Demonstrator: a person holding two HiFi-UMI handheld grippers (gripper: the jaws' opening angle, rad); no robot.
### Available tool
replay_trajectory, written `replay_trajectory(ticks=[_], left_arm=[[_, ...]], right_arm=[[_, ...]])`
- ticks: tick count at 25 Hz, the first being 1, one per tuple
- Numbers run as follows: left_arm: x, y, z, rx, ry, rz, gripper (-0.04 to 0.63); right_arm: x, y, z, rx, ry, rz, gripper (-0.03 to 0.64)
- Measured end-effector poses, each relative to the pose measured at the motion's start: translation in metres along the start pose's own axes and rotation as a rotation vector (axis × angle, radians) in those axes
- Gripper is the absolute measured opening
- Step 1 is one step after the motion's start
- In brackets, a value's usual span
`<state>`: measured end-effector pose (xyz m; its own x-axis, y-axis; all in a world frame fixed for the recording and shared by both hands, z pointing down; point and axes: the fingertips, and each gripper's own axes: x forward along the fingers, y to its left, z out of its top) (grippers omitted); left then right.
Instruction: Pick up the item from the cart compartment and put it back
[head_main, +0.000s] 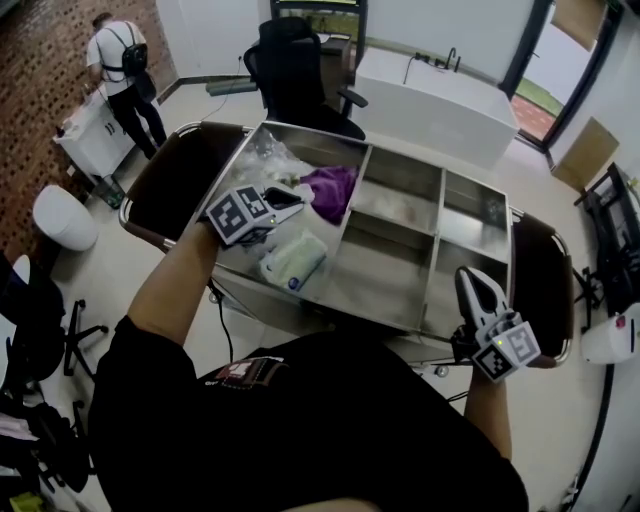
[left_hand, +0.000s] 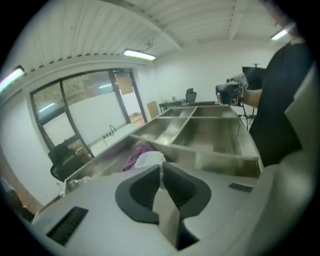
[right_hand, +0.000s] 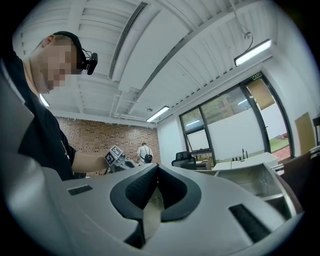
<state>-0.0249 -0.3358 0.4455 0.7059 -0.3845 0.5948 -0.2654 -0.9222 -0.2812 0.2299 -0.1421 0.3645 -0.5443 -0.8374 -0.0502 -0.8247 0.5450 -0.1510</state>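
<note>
**Left tongs pinching a white item over the cart's left compartment**

A head camera looked steeply down on a stainless steel cart (head_main: 385, 275) split into several compartments: 1 large one on the left and smaller ones in the middle and on the right. The smaller compartments looked bare.

The left tongs (head_main: 295, 203) were over the large left compartment, near its far edge. Their jaws were drawn almost fully together, with the tips closed on a thin edge of a white crumpled item (left_hand: 150, 159). That item was at the tips of the jaws, above the compartment floor and just beside a purple cloth (head_main: 330, 190) that lay against the divider at the far right corner of the same compartment. A clear plastic bag (head_main: 265, 155) sat in the far left corner. A pale packet (head_main: 293, 260) lay nearer the cart's front edge.

The right tongs (head_main: 468, 277) were at the cart's near right corner, well apart from the left pair. Their jaws were closed tip to tip with nothing between them.

Beyond the cart stood a black office chair (head_main: 295, 65). A person wearing a backpack (head_main: 120, 65) stood by a brick wall at the far left.
</note>
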Motion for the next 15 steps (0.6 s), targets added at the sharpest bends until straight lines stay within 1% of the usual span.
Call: replay_trajectory(ticks=[2, 4, 8, 10, 11, 13, 15], left_arm=[[0.001, -0.018, 0.037, -0.011, -0.103, -0.018, 0.02], [0.002, -0.036, 0.069, -0.048, -0.208, -0.04, 0.018], [-0.008, -0.078, 0.118, -0.207, -0.459, -0.131, 0.015], [-0.014, -0.089, 0.131, -0.293, -0.577, -0.144, 0.008], [-0.016, -0.092, 0.135, -0.332, -0.623, -0.145, 0.004], [-0.017, -0.096, 0.137, -0.385, -0.676, -0.157, 0.0], [-0.016, -0.102, 0.136, -0.395, -0.686, -0.189, 0.0]], right_arm=[[0.001, -0.002, 0.006, -0.014, -0.007, -0.001, 0.002], [0.002, 0.0, 0.009, -0.028, -0.008, 0.005, 0.002], [0.004, 0.005, 0.006, -0.041, 0.006, 0.011, 0.002], [0.004, 0.005, 0.002, -0.037, 0.014, 0.009, 0.002], [0.003, 0.005, 0.002, -0.035, 0.016, 0.008, 0.002], [0.001, 0.005, 0.001, -0.033, 0.018, 0.005, 0.002], [-0.001, 0.006, 0.002, -0.034, 0.018, 0.005, 0.003]])
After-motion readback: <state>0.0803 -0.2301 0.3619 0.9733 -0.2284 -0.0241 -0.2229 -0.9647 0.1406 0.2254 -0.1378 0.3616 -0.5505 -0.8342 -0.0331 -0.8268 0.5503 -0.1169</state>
